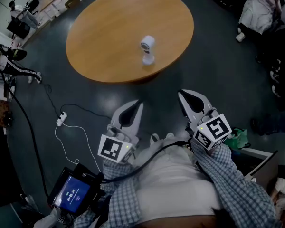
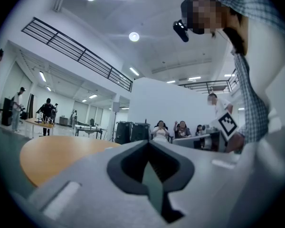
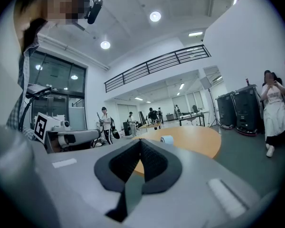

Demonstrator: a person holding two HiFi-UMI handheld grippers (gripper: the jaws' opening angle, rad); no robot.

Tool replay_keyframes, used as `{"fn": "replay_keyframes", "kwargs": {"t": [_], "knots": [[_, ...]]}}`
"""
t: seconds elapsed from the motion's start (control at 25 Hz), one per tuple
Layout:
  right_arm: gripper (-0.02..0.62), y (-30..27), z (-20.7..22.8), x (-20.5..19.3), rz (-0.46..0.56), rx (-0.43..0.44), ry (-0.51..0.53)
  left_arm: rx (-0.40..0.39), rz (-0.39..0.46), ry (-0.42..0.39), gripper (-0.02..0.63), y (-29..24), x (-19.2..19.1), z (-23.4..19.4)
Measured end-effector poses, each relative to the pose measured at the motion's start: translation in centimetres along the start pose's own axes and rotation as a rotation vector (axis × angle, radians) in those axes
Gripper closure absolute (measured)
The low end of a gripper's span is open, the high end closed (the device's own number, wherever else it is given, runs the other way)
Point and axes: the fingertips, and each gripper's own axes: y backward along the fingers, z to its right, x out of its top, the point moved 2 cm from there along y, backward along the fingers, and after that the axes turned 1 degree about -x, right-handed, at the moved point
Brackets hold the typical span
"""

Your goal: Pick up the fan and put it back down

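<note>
The small white fan [image 1: 147, 49] stands upright on the round wooden table [image 1: 109, 42], right of the table's middle. Both grippers are held close to the person's body, well short of the table and pointing toward it. My left gripper [image 1: 137, 104] is shut with nothing in it; its own view shows the closed jaws [image 2: 148, 142] and the table's edge [image 2: 52, 156], but no fan. My right gripper [image 1: 182, 93] is shut and empty too. Past its closed jaws [image 3: 140, 140] the fan [image 3: 166, 139] shows small on the tabletop [image 3: 194, 144].
A white power strip [image 1: 61, 118] and cables lie on the dark floor left of the grippers. A device with a blue screen [image 1: 71, 194] hangs at the person's left side. People sit at the far right [image 1: 261, 8]. Black cases [image 3: 240, 109] stand beyond the table.
</note>
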Motion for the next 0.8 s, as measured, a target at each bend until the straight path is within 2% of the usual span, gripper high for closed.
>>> {"fn": "replay_keyframes", "kwargs": {"t": [0.16, 0.52, 0.8], "knots": [[0.594, -0.7, 1.0, 0.1, -0.007, -0.006, -0.021, 0.021, -0.012, -0.002, 0.607, -0.5, 0.3, -1.1], [0.594, 2.8, 2.8, -0.2, 0.000, -0.006, -0.013, 0.062, -0.001, -0.023, 0.607, -0.6, 0.3, 2.0], [0.594, 1.9, 4.4, -0.3, -0.023, 0.015, 0.007, 0.085, 0.010, -0.025, 0.607, -1.9, -0.2, 1.5]]}}
